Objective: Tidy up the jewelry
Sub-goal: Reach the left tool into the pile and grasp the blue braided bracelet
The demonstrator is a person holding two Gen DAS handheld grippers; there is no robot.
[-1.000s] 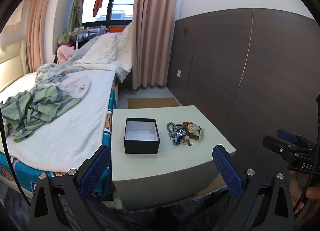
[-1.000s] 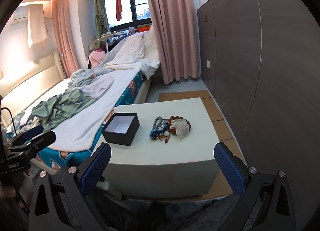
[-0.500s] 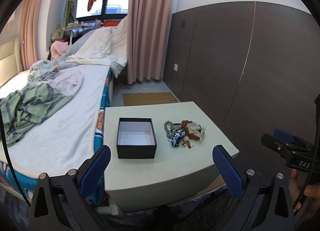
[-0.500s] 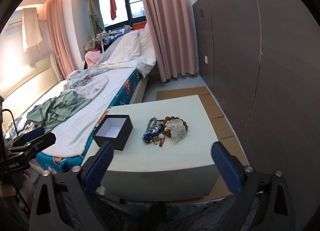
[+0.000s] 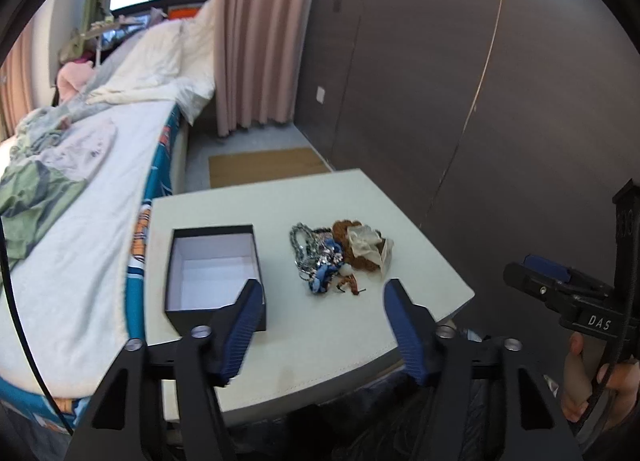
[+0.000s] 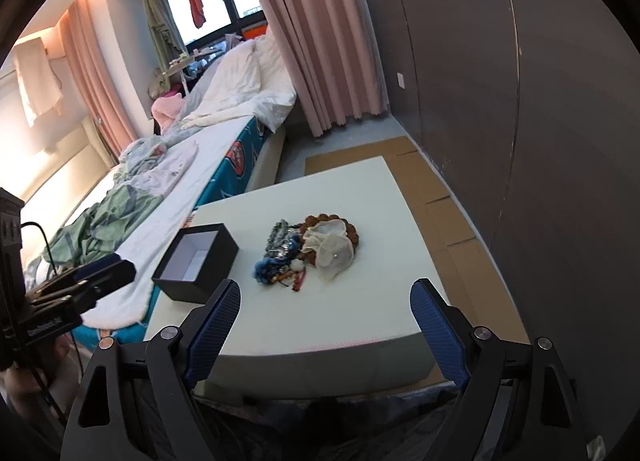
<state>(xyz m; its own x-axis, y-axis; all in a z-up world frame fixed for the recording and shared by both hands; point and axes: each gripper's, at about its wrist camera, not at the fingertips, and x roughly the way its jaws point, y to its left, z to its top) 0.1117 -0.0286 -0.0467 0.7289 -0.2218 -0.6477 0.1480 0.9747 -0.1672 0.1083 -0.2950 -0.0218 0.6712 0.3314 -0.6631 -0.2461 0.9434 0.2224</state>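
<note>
A tangled pile of jewelry [image 5: 336,253] [image 6: 308,247], with silver chains, blue pieces, brown beads and a cream pouch, lies mid-table. To its left stands an open black box [image 5: 214,269] [image 6: 196,261] with a white, empty inside. My left gripper [image 5: 322,293] hovers over the table's near edge, short of the pile; its jaws are closing with nothing between them. My right gripper [image 6: 326,293] hangs before the table's near edge, its jaws narrowing slightly, also with nothing between them. Each gripper shows at the edge of the other's view.
The jewelry and box rest on a pale square table [image 5: 320,341] [image 6: 360,325]. A bed [image 5: 80,181] with crumpled clothes runs along the left, close to the box. A dark panelled wall [image 5: 480,101] stands on the right, with cardboard [image 6: 440,197] on the floor.
Both grippers have come forward and down towards the table, so box and pile look larger. The left gripper's jaws have narrowed markedly; the right's only slightly.
</note>
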